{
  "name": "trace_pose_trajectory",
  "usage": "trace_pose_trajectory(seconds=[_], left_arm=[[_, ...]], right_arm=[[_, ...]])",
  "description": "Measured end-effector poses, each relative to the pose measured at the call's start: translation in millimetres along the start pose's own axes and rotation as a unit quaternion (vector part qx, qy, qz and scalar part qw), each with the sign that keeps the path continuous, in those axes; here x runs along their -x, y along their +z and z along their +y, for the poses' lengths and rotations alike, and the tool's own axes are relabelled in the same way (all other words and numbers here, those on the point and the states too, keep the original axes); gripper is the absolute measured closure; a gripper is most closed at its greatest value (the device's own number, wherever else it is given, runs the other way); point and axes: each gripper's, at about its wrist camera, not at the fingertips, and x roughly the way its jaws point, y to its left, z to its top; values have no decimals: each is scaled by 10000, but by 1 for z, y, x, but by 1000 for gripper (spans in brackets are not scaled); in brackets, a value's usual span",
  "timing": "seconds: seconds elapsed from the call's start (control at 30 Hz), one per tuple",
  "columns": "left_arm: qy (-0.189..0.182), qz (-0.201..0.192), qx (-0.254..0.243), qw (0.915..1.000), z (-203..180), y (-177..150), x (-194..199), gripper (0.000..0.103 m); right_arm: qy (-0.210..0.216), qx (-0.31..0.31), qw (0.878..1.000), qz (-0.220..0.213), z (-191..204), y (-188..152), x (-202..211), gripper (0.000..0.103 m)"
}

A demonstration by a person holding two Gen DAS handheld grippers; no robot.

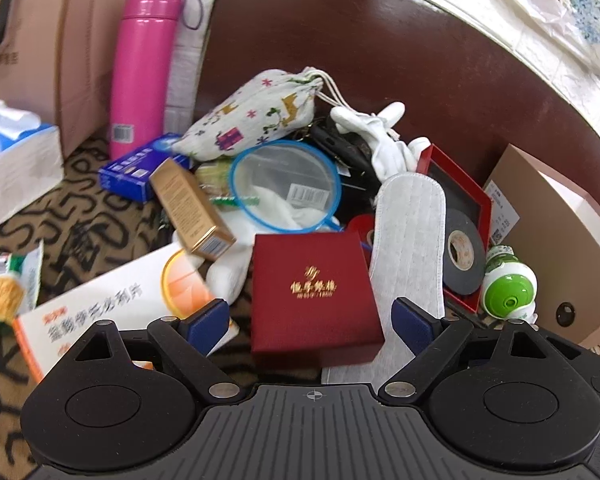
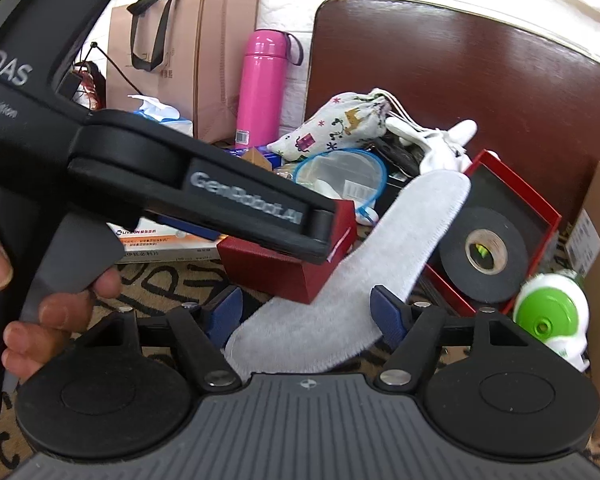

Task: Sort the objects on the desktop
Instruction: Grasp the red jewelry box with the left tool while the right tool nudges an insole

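In your right view, the left gripper (image 2: 328, 236) covers the red box (image 2: 284, 268) at ten o'clock; your hand (image 2: 28, 304) is cut off at nine; the insole (image 2: 340, 280) heel hides at six

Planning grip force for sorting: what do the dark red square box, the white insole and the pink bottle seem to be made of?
Dark red square box: probably paper-covered card, matte with gold-foil lettering. White insole: soft fabric, fuzzy nap, with stitched quilting lines in the left wrist view. Pink bottle: likely painted metal, smooth with a soft sheen; could be plastic.
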Motion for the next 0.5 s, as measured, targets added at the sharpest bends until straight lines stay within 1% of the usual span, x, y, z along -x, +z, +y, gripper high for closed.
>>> trace_pose_trajectory(seconds=[0.1,0.2,0.23,0.33,0.37,0.43,0.5], left_arm=[[-143,77,-82,9998,0,6,-8,10],[-244,290,-22,9993,6,10,-21,13],[-262,357,-5,9990,8,10,-25,16],[-324,374,-77,9987,8,12,-29,18],[-284,381,-109,9988,6,11,-30,21],[-182,368,-153,9990,4,10,-30,27],[-151,371,-139,9991,3,9,-27,29]], right_arm=[[55,90,9999,-3,0,2,-7,31],[119,170,9998,22,0,4,-14,33],[137,189,9997,38,-1,4,-17,33],[180,219,9996,66,-1,6,-23,35],[194,219,9995,69,-2,7,-24,37],[202,202,9996,90,-3,7,-25,38],[236,209,9995,96,-4,6,-23,43]])
